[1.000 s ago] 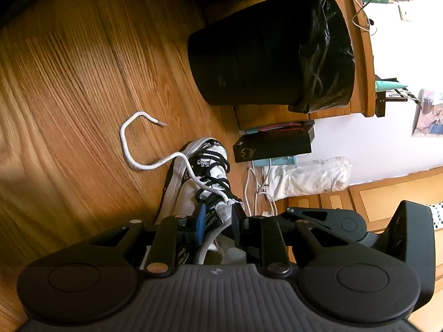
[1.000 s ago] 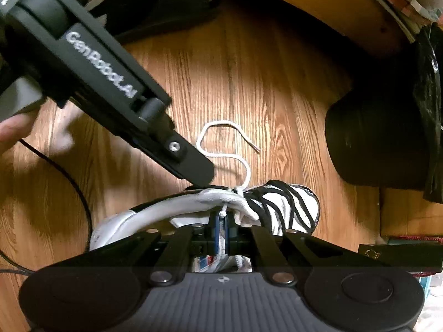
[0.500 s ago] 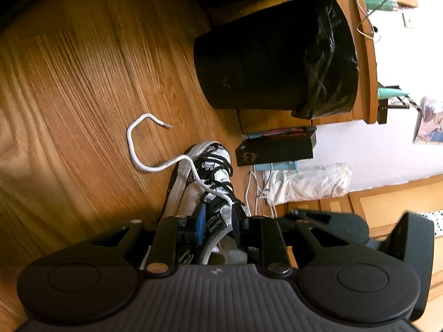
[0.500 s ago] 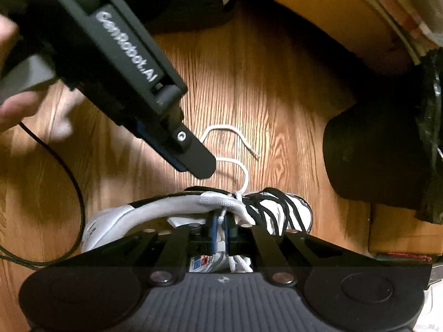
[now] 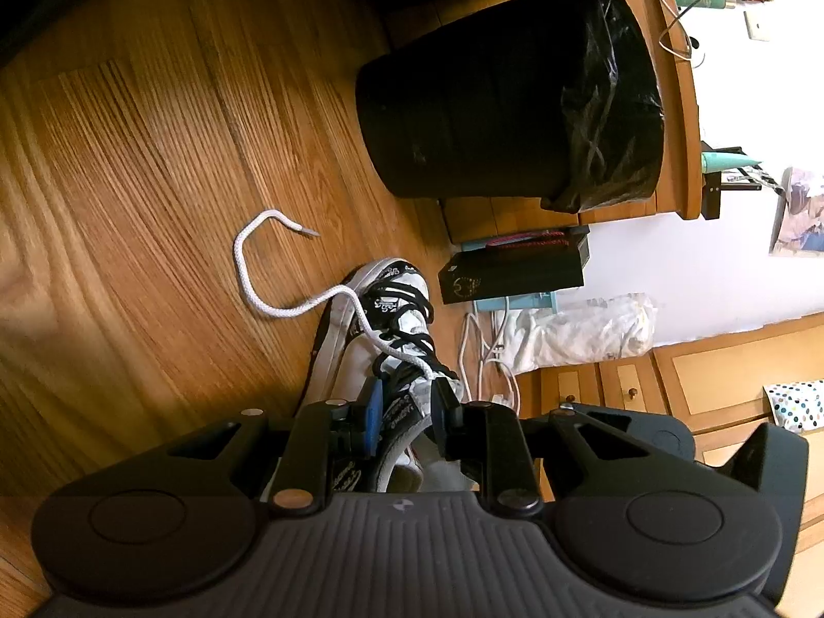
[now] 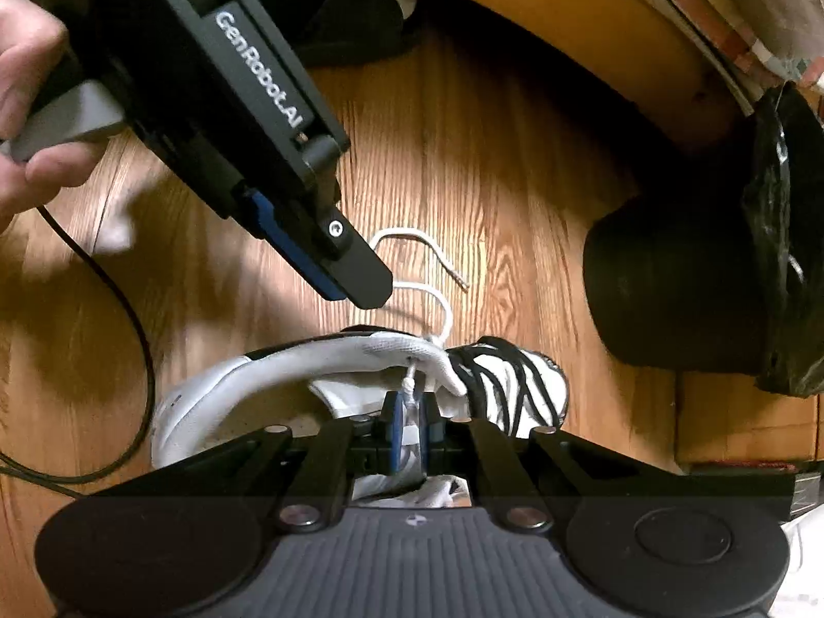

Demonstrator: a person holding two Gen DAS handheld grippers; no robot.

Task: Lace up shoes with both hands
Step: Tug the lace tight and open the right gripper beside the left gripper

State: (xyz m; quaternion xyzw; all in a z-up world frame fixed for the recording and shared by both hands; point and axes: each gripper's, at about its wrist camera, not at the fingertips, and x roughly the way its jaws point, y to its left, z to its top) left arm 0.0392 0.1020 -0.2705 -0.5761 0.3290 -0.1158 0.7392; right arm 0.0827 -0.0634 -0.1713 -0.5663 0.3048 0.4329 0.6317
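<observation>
A white shoe (image 5: 391, 309) with black laces and black print lies on the wood floor, toe pointing away. A white lace (image 5: 247, 278) loops over the floor and runs to an eyelet at the shoe's far rim. My right gripper (image 6: 409, 422) is over the shoe's (image 6: 515, 376) opening and is shut on the white lace (image 6: 409, 391), just inside that eyelet. My left gripper (image 5: 407, 401) has its pads a narrow gap apart, with the tongue showing between them. In the right wrist view the left gripper (image 6: 360, 283) hangs just above the rim without touching it.
A black bin (image 5: 489, 92) with a bag liner stands beyond the toe, against wooden furniture. A black box (image 5: 515, 268), white cables and a plastic bag (image 5: 577, 329) lie by the wall. A black cable (image 6: 139, 340) curves over the floor. A person's hand (image 6: 26, 77) grips the left tool.
In the right wrist view the left gripper now looks nearer and stands farther off the shoe's rim. The left wrist view has barely changed, and the lace loop lies as before.
</observation>
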